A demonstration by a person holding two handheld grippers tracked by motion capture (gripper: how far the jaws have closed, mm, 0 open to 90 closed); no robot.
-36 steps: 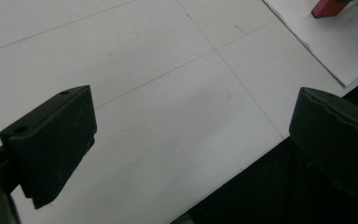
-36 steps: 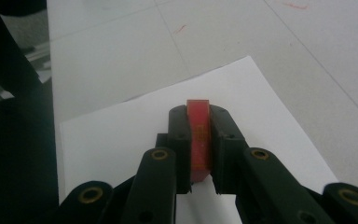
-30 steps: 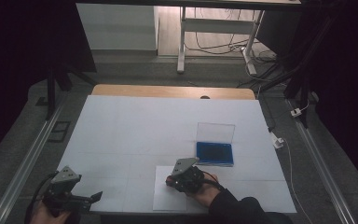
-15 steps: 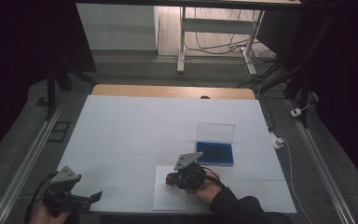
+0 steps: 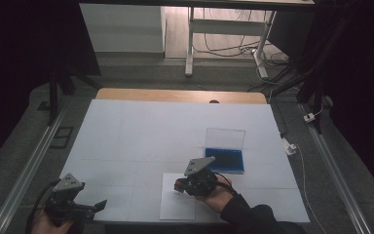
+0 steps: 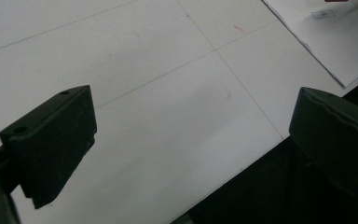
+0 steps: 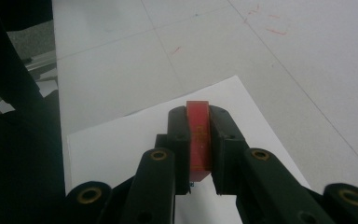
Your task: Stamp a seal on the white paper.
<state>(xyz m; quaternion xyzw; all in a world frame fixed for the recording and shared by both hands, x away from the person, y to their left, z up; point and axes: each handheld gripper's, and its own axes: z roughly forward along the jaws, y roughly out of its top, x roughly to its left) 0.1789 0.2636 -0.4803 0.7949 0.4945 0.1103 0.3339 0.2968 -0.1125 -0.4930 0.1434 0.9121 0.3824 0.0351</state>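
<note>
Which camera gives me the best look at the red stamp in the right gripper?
The right gripper view: the red stamp sits large, clamped between that gripper's two jaws, above the sheet of paper. In the high view it is just a small red spot at the right gripper. The left gripper view catches a red sliver at its top edge.

white table [image 5: 141, 131], wooden edge [image 5: 175, 95] at its far side, cables [image 5: 224, 48] on the floor beyond
</note>
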